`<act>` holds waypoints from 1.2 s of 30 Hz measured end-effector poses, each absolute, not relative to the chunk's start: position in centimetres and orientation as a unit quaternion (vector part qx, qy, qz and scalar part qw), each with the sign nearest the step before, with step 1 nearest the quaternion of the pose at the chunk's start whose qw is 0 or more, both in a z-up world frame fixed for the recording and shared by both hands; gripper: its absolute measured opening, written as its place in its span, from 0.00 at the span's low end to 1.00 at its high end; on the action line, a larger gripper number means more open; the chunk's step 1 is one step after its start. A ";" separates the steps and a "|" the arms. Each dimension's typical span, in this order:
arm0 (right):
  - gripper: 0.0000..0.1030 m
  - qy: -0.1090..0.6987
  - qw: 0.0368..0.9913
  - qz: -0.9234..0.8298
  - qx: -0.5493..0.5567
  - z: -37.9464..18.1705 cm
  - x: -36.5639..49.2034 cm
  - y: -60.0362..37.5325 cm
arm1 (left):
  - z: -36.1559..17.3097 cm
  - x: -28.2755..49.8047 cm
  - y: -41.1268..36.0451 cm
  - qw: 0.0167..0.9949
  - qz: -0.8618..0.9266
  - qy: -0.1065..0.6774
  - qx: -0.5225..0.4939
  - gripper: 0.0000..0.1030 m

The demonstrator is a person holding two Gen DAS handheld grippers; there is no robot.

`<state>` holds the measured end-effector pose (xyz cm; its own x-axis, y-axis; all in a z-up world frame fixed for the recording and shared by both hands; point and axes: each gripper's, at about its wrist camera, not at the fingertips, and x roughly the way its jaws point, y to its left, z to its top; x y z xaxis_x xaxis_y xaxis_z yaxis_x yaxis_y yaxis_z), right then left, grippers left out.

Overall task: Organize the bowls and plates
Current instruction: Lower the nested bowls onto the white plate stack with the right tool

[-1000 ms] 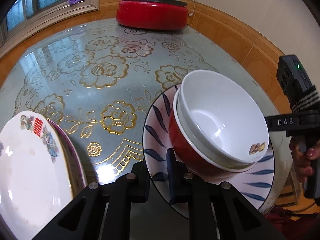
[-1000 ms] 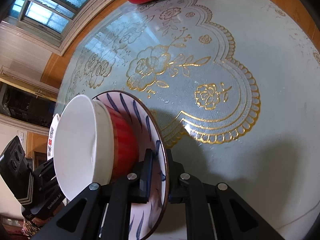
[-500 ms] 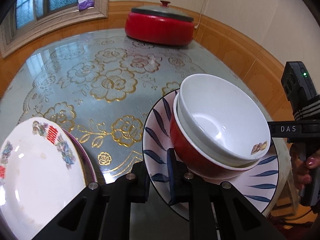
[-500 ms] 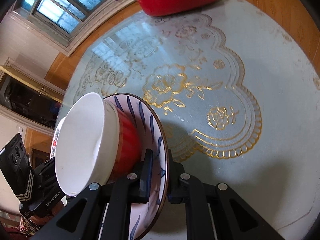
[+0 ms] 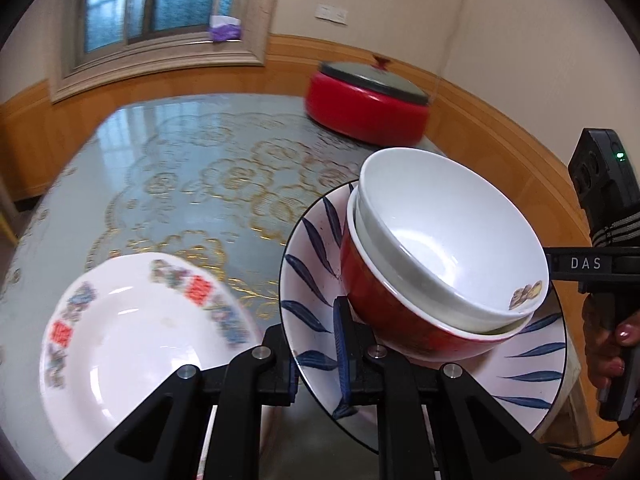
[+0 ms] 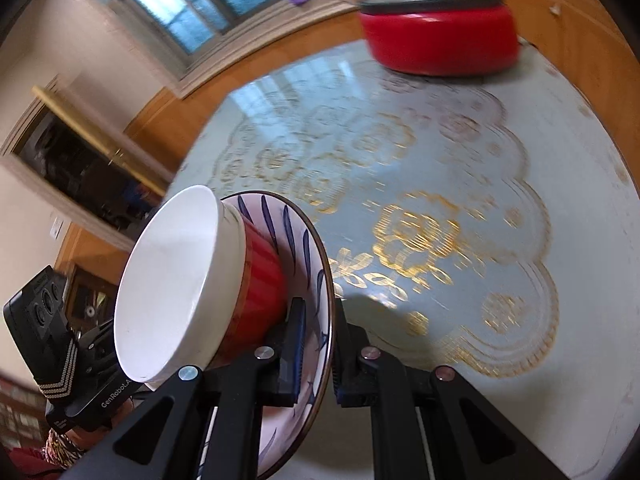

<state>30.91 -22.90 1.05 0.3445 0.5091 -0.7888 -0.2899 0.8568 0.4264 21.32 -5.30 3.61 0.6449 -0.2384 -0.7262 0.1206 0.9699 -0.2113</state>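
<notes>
A pink plate with blue leaf strokes carries a red bowl with a white bowl nested in it. The stack hangs above the table, held from both sides. My left gripper is shut on the plate's near rim. In the right wrist view the plate shows almost edge-on, and my right gripper is shut on its opposite rim, with the red bowl and white bowl to its left. A white plate with a red and floral border lies on the table at lower left.
The round table has a pale blue cloth with gold flowers. A red lidded pot stands at its far edge by the wood-panelled wall. A hand grips the other gripper's handle at the right. A window is at the back left.
Both grippers have risen with the plate and bowls, and the table now lies lower and farther off. Both views have tilted up, showing more wall and window. The grips are unchanged.
</notes>
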 end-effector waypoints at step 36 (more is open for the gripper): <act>0.11 0.526 0.764 0.374 0.019 -5.7 32.3 -2.0 | -2.0 16.0 11.3 0.896 0.066 0.424 -0.116 0.14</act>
<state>32.31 -1.99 -5.69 0.1673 0.5907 -0.7894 -0.5514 0.7198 0.4217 16.02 11.28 -1.99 0.6316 0.0203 -0.7750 -0.2163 0.9646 -0.1510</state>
